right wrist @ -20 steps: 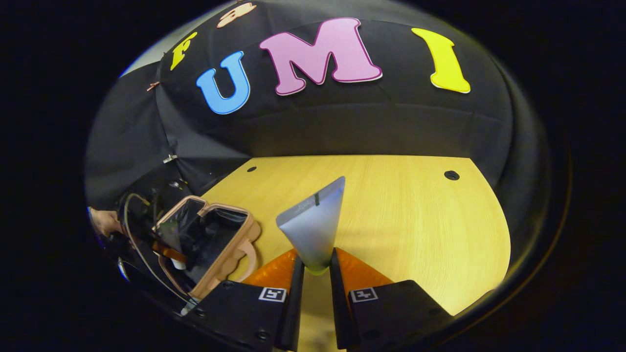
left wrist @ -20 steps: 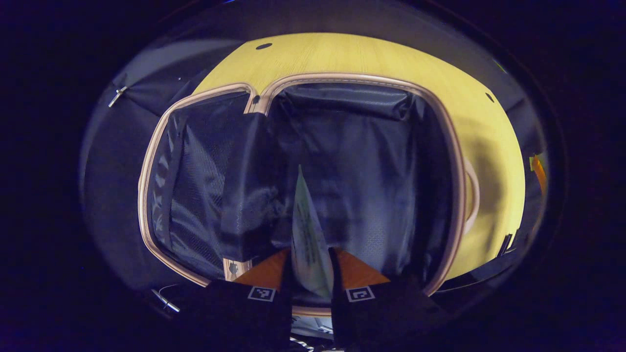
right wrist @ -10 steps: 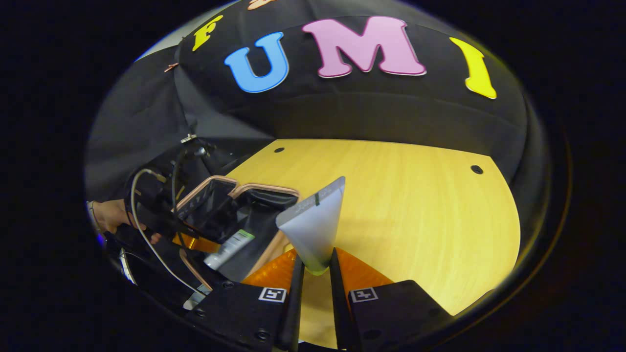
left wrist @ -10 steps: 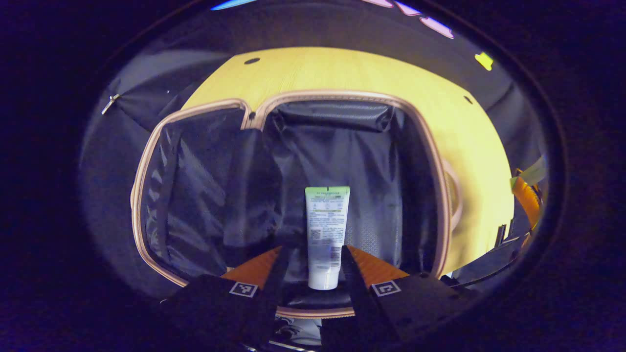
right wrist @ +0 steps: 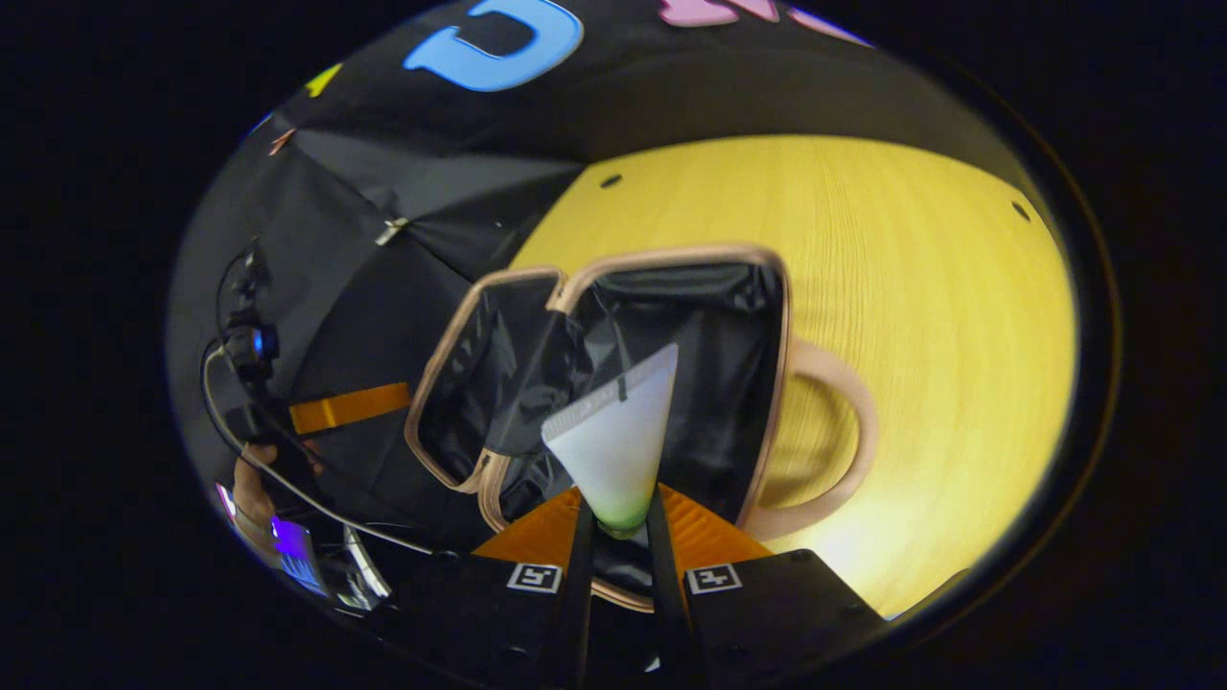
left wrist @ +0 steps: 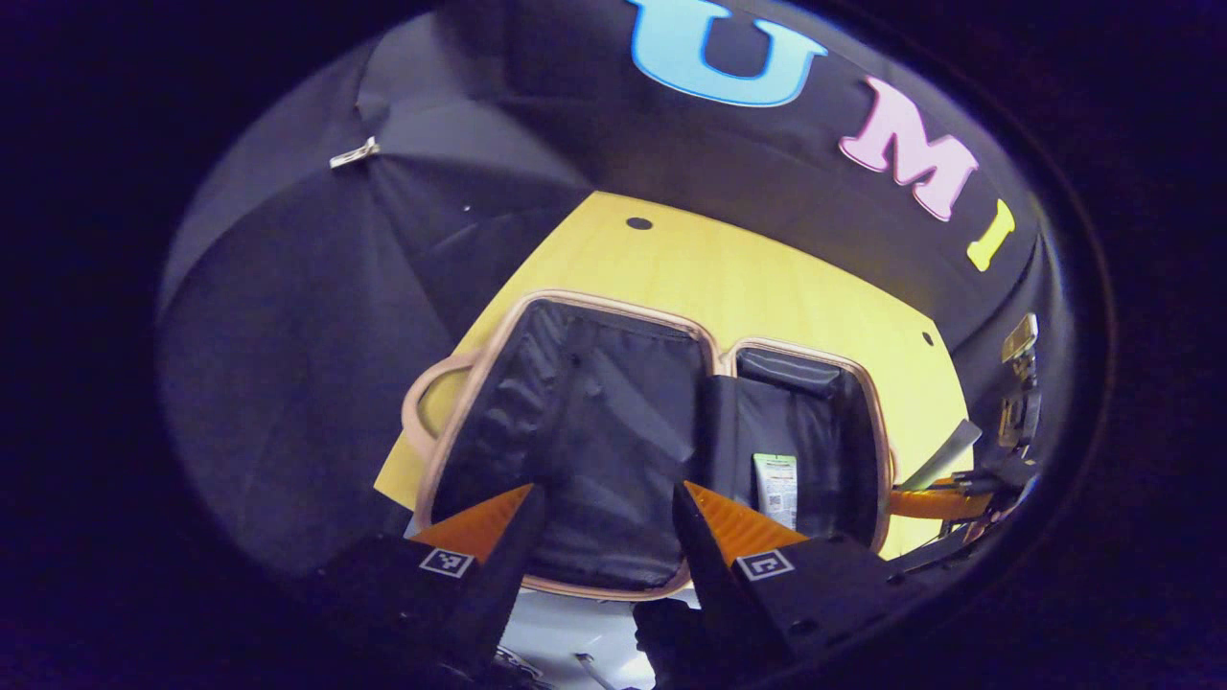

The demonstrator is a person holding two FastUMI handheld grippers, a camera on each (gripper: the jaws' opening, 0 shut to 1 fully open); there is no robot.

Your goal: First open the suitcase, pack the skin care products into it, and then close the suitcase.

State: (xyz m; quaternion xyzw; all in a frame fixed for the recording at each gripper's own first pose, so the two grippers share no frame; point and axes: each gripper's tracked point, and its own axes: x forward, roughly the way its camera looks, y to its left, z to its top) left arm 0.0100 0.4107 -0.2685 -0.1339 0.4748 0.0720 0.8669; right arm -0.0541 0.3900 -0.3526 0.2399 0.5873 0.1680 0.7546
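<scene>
Two tubes in play. Left gripper view: the left hand-held gripper (left wrist: 606, 537) is released, jaws spread with nothing between them, at lower centre over the open suitcase (left wrist: 613, 450) on the table (left wrist: 767, 287). The white tube (left wrist: 776, 487) lies in the suitcase's right compartment, right of centre, apart from the fingers. Half a second ago it lay directly between those jaws; the gripper has since drawn back. Right gripper view: the right hand-held gripper (right wrist: 621, 537) is clenched on the pale tube (right wrist: 613, 441), centre frame, now above the suitcase's dark lining rather than bare table.
</scene>
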